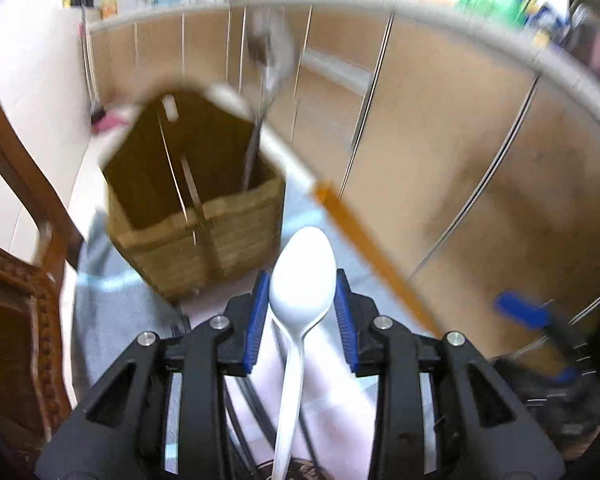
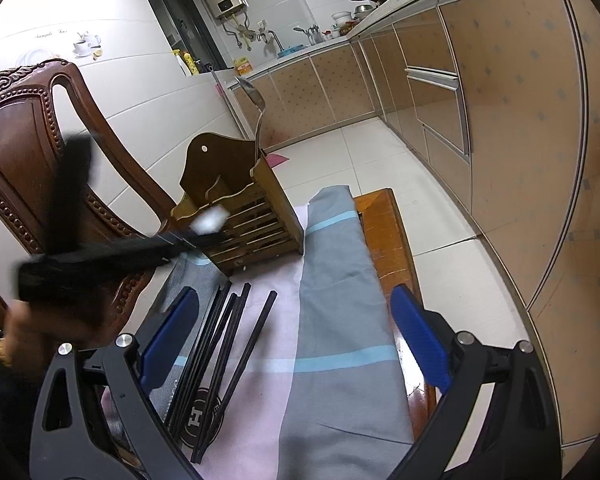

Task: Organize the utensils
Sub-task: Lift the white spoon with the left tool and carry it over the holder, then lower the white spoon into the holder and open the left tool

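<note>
The white plastic spoon (image 1: pixel 302 276) sits between the blue pads (image 1: pixel 256 324) of my left gripper (image 1: pixel 302 300). The pads press on the sides of its bowl, and its thin handle runs back toward me. So my left fingers are clenched on the spoon.

I think this spoon is very light. It looks smooth and a bit slippery, and thin plastic can bend or snap. The round bowl could slide out of the pads, so a soft, steady squeeze seems best. The flat neck just under the bowl might be a safer place to hold.

Ahead of the spoon is the wooden utensil holder (image 1: pixel 198 216). It is open on top and has slats in front. A metal spoon (image 2: pixel 254 98) already stands in it. My spoon is near the holder but not in it yet.

My right gripper (image 2: pixel 296 334) is spread wide and holds nothing. Under it, black chopsticks (image 2: pixel 224 344) lie in a loose bunch on the grey and pink cloth (image 2: pixel 332 300). They look stiff and thin.

A wooden chair (image 2: pixel 24 128) stands beside the holder.
</note>
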